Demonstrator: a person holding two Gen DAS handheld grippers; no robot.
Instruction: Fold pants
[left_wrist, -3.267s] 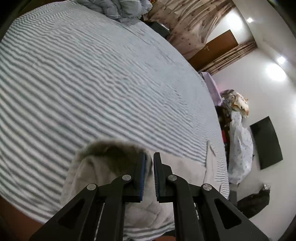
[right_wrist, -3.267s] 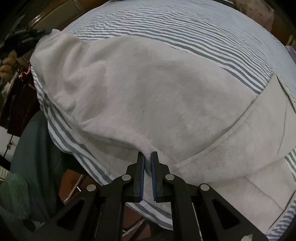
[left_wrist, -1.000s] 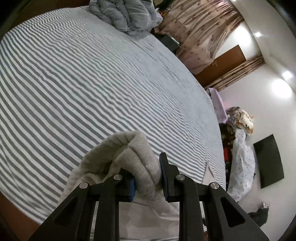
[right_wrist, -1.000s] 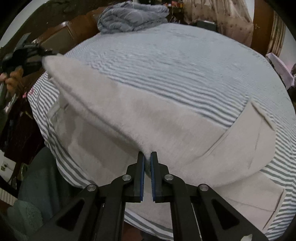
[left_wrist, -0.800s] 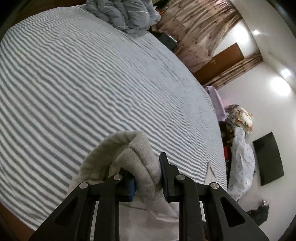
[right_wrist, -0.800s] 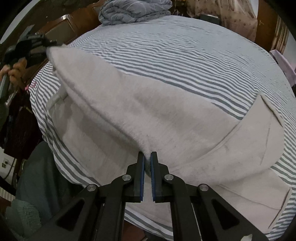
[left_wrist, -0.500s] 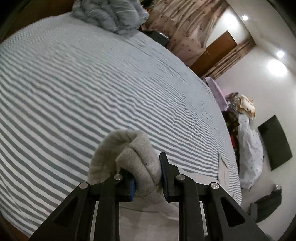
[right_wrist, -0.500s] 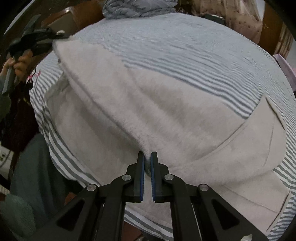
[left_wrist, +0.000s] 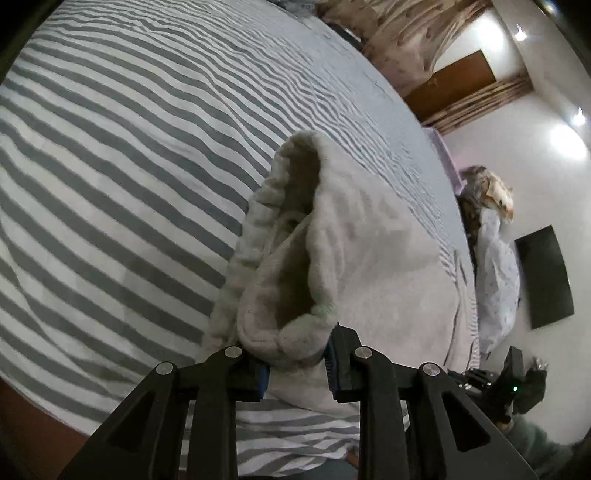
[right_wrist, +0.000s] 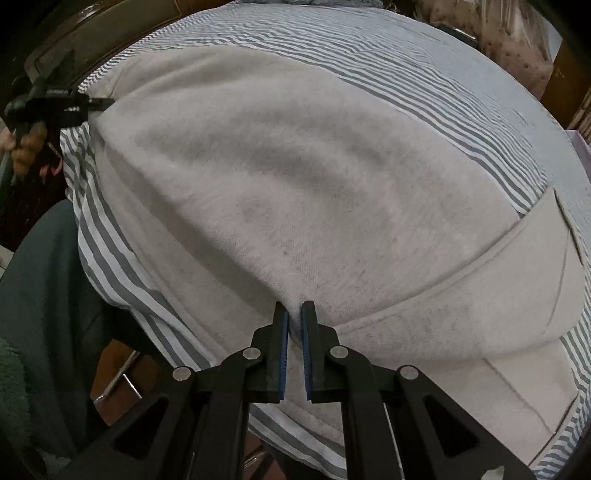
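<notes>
Light grey fleece pants (right_wrist: 295, 177) lie spread on a bed with a grey-and-white striped sheet (right_wrist: 424, 62). My right gripper (right_wrist: 293, 325) is shut on a pinch of the pants' near edge, by a seam that runs right. My left gripper (left_wrist: 297, 363) is shut on a thick rolled hem of the pants (left_wrist: 295, 288), whose opening faces the camera. In the right wrist view the left gripper (right_wrist: 92, 103) shows at the far left, holding the cloth's corner low by the sheet.
The striped sheet (left_wrist: 129, 129) stretches far ahead. A wooden door (left_wrist: 454, 85), curtains (left_wrist: 399, 40), a pile of clothes (left_wrist: 491, 221) and a dark wall panel (left_wrist: 546, 273) stand at the right. A wooden bed frame (right_wrist: 110, 33) and my dark-clad legs (right_wrist: 44, 302) are at the left.
Both grippers have carried the pants' edge forward and down, so the lifted fold now lies flatter over the bed. The left gripper's hem has opened toward the camera. Both stay shut.
</notes>
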